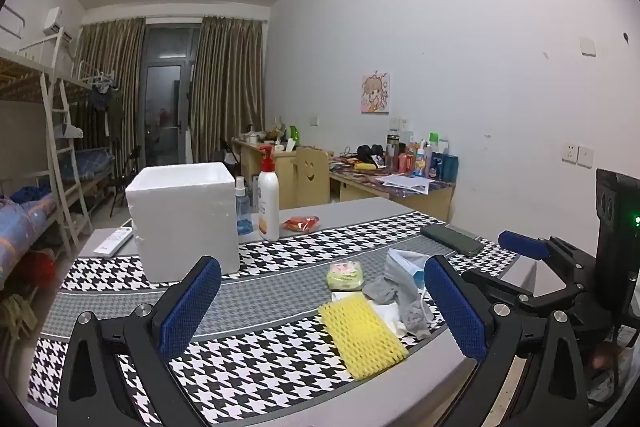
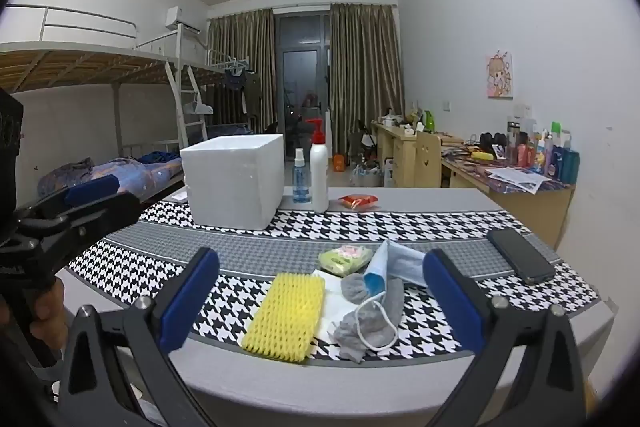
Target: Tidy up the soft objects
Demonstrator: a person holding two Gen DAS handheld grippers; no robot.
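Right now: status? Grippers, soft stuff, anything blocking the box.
Left gripper open, empty; right gripper open, empty. Yellow foam net, grey sock, face mask lie loose on table. White foam box unobstructed.

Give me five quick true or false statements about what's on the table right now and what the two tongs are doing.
1. Both tongs, left and right, are open and hold nothing. True.
2. The yellow foam net is inside the white foam box. False: it lies on the houndstooth cloth, near the table's front edge.
3. The phone lies right of the soft pile. True.
4. The blue face mask is folded beside the pump bottle. False: it lies on the grey sock.
5. The spray bottle stands between box and pump bottle. True.
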